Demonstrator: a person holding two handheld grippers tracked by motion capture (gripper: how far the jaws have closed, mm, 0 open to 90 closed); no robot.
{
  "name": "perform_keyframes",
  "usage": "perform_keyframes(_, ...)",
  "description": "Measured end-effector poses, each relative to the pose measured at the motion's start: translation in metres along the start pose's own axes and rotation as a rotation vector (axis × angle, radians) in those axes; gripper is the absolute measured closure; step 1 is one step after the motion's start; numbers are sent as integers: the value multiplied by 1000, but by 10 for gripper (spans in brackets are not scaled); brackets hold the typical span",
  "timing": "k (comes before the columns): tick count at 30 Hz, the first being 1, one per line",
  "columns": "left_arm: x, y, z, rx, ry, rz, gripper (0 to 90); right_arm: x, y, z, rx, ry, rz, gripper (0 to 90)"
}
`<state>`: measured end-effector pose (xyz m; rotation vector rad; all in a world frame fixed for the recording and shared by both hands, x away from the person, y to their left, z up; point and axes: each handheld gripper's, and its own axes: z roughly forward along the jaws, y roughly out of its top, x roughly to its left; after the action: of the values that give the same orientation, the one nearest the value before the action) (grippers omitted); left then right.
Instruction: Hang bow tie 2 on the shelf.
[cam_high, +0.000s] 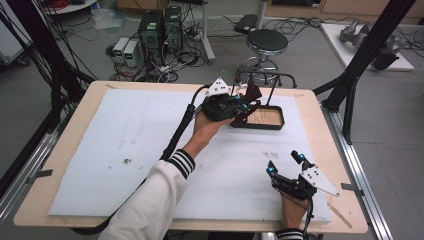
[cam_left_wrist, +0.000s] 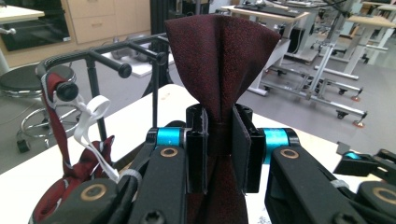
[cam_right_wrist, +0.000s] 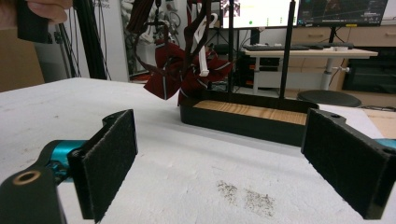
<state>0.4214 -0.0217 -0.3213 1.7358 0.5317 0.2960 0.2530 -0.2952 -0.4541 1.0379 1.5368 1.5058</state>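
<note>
My left gripper (cam_high: 239, 106) is shut on the pinched middle of a dark red bow tie (cam_left_wrist: 219, 51), which fans out above the jaws. It is held beside a black rack (cam_high: 265, 77) that stands in a wood-bottomed tray (cam_high: 274, 125) at the far middle of the table. A second red tie piece (cam_left_wrist: 56, 121) with a white elastic strap (cam_left_wrist: 91, 116) hangs from the rack's bar (cam_left_wrist: 107, 58). My right gripper (cam_high: 284, 162) rests at the front right, open, with nothing between its pads (cam_right_wrist: 112, 158). In the right gripper view the tray (cam_right_wrist: 243, 119) and the red tie (cam_right_wrist: 182, 70) lie ahead.
A white foam mat (cam_high: 125, 150) covers the wooden table, with dark specks (cam_right_wrist: 243, 193) near the right gripper. Beyond the table's far edge stand a round stool (cam_high: 266, 42) and computer cases (cam_high: 160, 27) among floor cables. Black frame posts (cam_high: 367, 50) rise at the right.
</note>
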Motion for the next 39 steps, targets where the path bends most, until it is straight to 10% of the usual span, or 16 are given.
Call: perform_keyframes(39, 8, 48, 42, -46, 37, -21, 773, 0, 0, 0, 0, -1, 13, 98)
